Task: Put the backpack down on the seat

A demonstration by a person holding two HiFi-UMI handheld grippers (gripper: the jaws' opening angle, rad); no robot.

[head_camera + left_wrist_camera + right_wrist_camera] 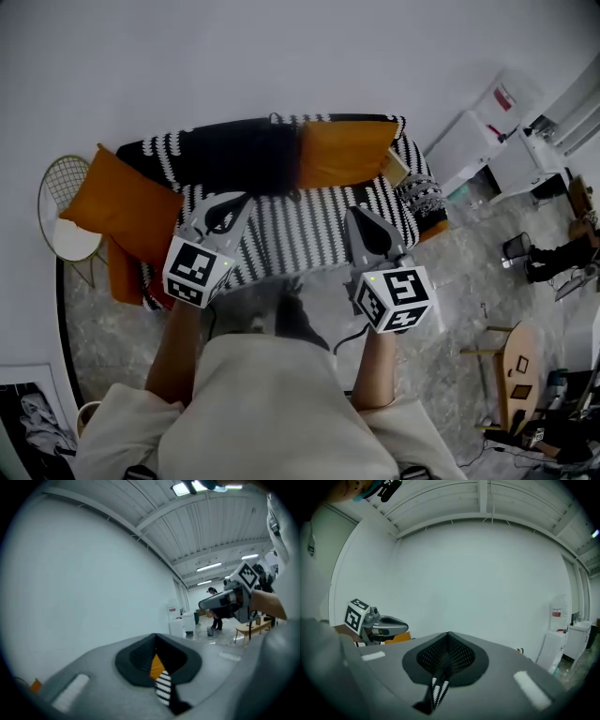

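Observation:
The seat is a sofa [309, 230] under a black-and-white patterned cover, with orange cushions [342, 150] along its back and left end. No backpack is plainly in view; dark strap ends [141, 472] show at my shoulders at the bottom edge. My left gripper [236, 202] hovers over the sofa's left half, jaws together and empty. My right gripper [361, 217] hangs over the right half, also shut with nothing in it. In the left gripper view the closed jaws [156, 638] leave a slit showing orange and stripes. The right gripper view [447, 634] shows the same.
A wire chair [66, 216] with a white seat stands left of the sofa. White cabinets [487, 141] stand at the right, with a wooden stool [511, 361] and clutter nearer. A person [553, 258] stands far right. Grey marbled floor [441, 309] lies in front.

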